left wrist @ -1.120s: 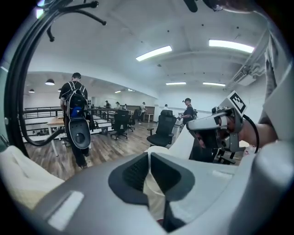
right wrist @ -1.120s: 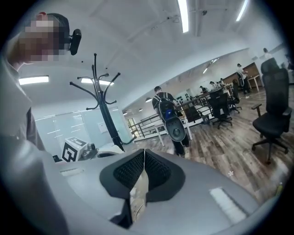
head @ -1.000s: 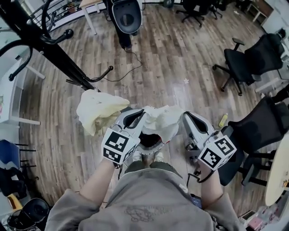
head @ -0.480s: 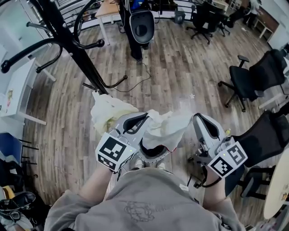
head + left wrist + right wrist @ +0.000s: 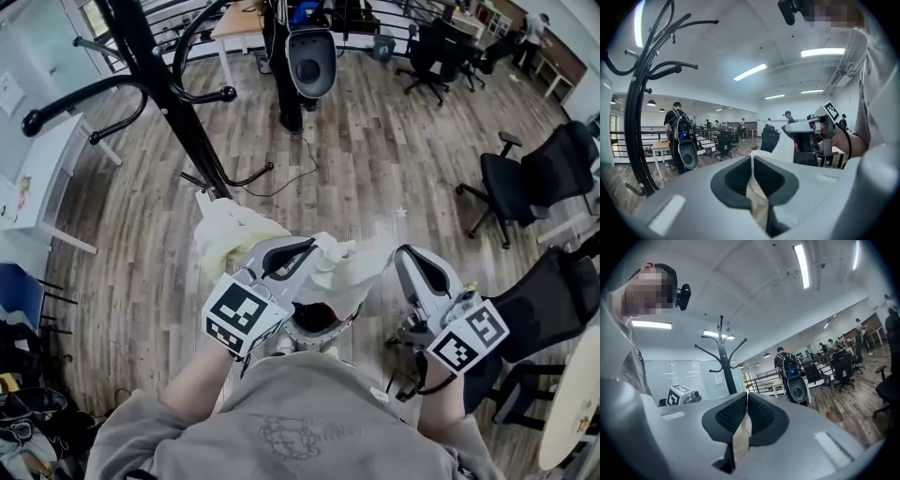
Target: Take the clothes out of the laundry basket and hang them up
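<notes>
I have the left gripper (image 5: 312, 251) and the right gripper (image 5: 403, 255) each clamped on the pale cloth (image 5: 354, 267); it stretches between them above the laundry basket (image 5: 315, 321), near the black coat stand (image 5: 167, 94).

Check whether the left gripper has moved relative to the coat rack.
Yes, slightly: the left gripper, holding the garment, is now closer to the coat rack base.

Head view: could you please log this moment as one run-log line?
left gripper: shut on cream garment | right gripper: shut on cream garment | cream garment: between grippers, not hung | coat rack: ahead-left
</notes>
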